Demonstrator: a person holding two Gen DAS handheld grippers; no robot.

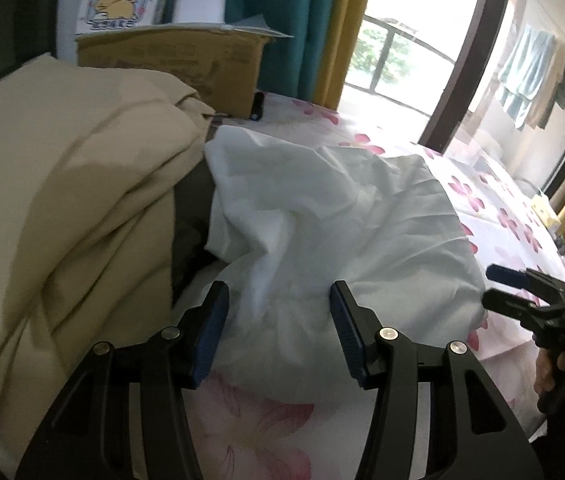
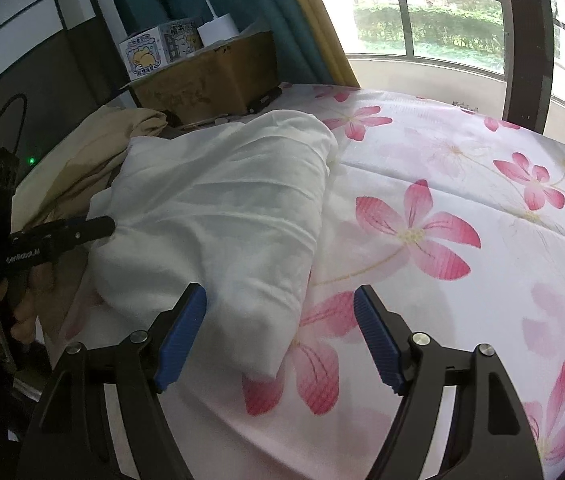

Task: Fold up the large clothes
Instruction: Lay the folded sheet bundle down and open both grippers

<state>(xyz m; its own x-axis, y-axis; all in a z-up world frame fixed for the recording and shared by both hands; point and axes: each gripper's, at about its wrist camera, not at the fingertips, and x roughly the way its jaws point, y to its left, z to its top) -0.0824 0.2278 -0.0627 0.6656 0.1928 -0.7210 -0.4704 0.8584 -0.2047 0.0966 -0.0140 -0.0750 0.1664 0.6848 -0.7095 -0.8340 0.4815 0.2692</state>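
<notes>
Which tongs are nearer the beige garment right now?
Left. The left tongs hang over the white garment beside the beige garment; the right tongs are at the white garment's far edge.

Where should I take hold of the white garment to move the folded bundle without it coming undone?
Judging from its pose, grip the white garment at the thick rounded near end lying on the floral sheet. Come in low from the open right-hand side, with the right gripper, jaws open, pinching all the layers. The beige fabric crowds its far left side.
</notes>
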